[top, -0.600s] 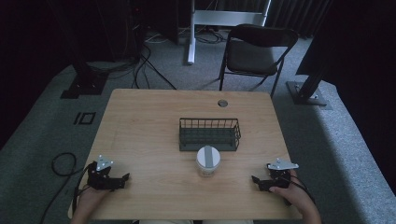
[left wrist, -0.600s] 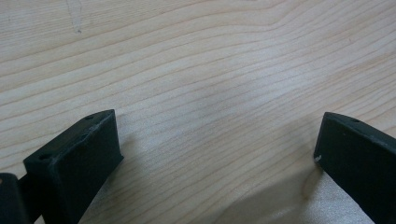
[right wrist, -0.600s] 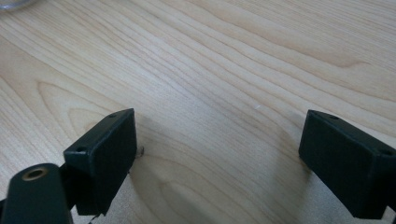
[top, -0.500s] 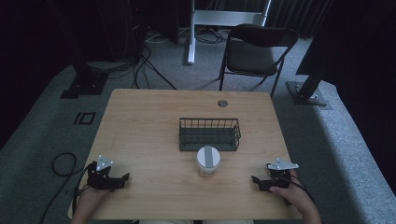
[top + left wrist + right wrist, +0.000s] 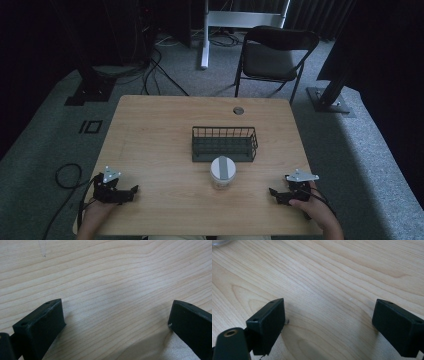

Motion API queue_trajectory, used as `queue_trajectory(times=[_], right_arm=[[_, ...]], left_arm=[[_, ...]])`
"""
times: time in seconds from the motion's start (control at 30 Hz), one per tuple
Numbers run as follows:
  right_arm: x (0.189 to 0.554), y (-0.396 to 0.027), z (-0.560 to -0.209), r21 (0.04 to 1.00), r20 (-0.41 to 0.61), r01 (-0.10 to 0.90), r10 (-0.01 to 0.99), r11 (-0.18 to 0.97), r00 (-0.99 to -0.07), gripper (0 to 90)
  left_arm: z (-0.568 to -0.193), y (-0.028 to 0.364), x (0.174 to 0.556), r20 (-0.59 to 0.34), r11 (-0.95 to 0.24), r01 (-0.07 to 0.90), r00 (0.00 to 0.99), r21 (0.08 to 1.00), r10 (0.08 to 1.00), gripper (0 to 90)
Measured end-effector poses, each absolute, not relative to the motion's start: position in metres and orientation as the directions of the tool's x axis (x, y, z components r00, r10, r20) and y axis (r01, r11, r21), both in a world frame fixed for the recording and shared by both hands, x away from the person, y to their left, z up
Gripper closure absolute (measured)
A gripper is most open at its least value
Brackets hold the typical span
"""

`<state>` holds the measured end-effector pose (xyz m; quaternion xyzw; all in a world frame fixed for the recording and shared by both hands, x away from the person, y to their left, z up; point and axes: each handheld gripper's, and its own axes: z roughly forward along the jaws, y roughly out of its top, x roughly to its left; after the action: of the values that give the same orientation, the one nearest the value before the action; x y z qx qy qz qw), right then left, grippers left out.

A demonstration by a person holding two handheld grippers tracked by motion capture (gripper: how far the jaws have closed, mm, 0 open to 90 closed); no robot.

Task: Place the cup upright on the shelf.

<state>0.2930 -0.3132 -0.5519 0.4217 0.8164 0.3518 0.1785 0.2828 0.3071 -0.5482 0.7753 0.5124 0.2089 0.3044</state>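
A small clear plastic jar with a grey-and-white lid [image 5: 222, 171] stands upright just in front of the dark wire basket [image 5: 224, 143], mid-table. Bare light wooden tabletop [image 5: 150, 145] spreads wide to both sides. The left gripper [image 5: 131, 190] and right gripper [image 5: 272, 191] rest near the front edge, well apart from the jar. The gripper views show both sets of jaws spread wide over bare wood, holding nothing.

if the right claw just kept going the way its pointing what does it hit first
Probably nothing soon: the right claw points left across bare table, passing just in front of the jar; farther on is the left claw.
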Motion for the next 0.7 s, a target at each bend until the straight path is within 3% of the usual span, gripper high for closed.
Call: queue_trajectory(times=[0.7], right_arm=[[0.2912,-0.3089,-0.5517,0.725,0.005,0.569,0.823,0.388,-0.568,10.9]], left_arm=[[-0.5481,0.3074,0.2826,0.013,-0.289,0.669,0.386,0.685,0.923,0.5]])
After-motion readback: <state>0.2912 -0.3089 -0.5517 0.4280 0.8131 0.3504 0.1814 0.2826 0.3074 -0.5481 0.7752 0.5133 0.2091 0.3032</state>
